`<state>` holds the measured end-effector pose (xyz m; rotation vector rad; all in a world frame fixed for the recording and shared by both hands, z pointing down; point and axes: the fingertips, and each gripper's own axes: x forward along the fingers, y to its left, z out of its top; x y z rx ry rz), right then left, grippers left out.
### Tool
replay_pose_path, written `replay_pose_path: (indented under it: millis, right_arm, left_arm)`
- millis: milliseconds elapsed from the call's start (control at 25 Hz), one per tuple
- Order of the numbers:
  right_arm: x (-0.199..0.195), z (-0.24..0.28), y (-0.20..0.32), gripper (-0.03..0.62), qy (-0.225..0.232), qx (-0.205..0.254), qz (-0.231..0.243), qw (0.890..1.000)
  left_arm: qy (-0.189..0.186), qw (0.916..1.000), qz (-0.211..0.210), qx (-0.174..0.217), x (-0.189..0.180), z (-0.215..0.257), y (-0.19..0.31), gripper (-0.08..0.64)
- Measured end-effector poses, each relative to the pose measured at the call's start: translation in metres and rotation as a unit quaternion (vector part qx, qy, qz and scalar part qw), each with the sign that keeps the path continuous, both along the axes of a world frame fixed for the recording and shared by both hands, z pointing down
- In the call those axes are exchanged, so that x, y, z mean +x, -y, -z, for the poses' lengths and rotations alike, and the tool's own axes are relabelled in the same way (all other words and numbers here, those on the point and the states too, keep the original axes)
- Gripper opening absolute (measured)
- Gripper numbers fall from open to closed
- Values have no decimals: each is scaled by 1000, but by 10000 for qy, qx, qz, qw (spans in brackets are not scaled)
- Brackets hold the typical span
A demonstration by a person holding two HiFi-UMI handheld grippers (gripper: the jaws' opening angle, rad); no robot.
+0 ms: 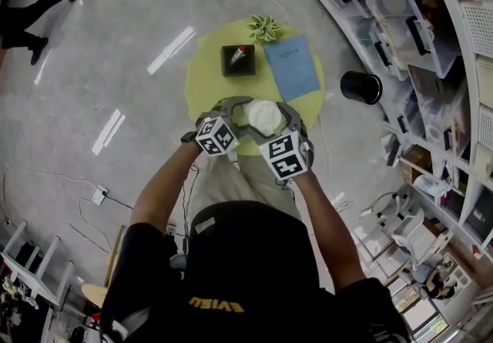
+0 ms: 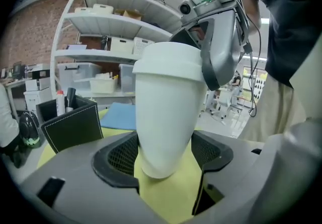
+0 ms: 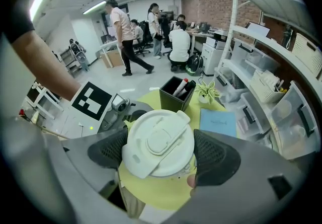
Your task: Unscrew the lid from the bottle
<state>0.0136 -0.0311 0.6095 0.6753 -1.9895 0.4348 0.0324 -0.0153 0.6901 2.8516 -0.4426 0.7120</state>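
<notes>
Head view, with both gripper views; read from left to right.

**Left.** The left claw (image 2: 163,153) is brought in low and from the side. Its two black pads are set against the narrow lower part of the white bottle (image 2: 166,107), one on each flank, so the claw is read as clenched on the body.

**Centre.** The bottle is shown at the near edge of the round yellow-green surface (image 1: 204,79), enclosed between the two claws. Whether its base rests on the surface or is raised just off it cannot be settled. The lid (image 2: 168,64) is seen seated squarely on the rim, with no gap visible, so no unscrewing is judged to be done yet.

**Right.** The right claw (image 3: 158,156) is pointed steeply down over the top. The lid fills the space between its pads and is met by them at opposite edges, so a grasp on the lid is read.

**Behind, left to right.** A black pen holder (image 1: 238,59), a small plant (image 1: 264,26) and a blue booklet (image 1: 291,66) are laid out on the surface. A black bin (image 1: 360,87) is placed on the floor.

**Step in hand.** The two grips are judged to be set, and the turn itself is not yet begun. For the next move, the body must be held fixed by the left claw while the lid is rotated about the bottle's axis by the right. A firm hold is called for, since the smooth tapered body is likely to slip.
</notes>
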Motion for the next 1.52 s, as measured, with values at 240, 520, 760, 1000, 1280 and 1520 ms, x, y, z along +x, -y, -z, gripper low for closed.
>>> replay_pose_path:
  millis: [240, 520, 760, 1000, 1280, 1520]
  right_arm:
    - [1, -1, -5, 408, -116, 8, 168, 9998]
    - [0, 1, -8, 408, -120, 19, 670, 9977]
    - [-3, 1, -13, 408, -59, 23, 1672, 9859]
    - [-4, 0, -22, 408, -111, -28, 3374, 9413]
    - [-4, -2, -26, 408, -268, -25, 4157, 9091]
    - [-2, -3, -27, 408, -181, 82, 4089, 9123]
  left_arm:
    - [40, 10000, -30, -62, 3, -3, -3, 344]
    - [0, 10000, -42, -88, 4, 0, -4, 345]
    - [8, 9999, -105, -80, 2, -1, -4, 345]
    - [60, 9998, -139, -87, 1, -1, -4, 344]
    - [82, 9998, -173, -113, 1, -2, -3, 344]
    - [72, 9998, 19, -169, 3, -4, -5, 344]
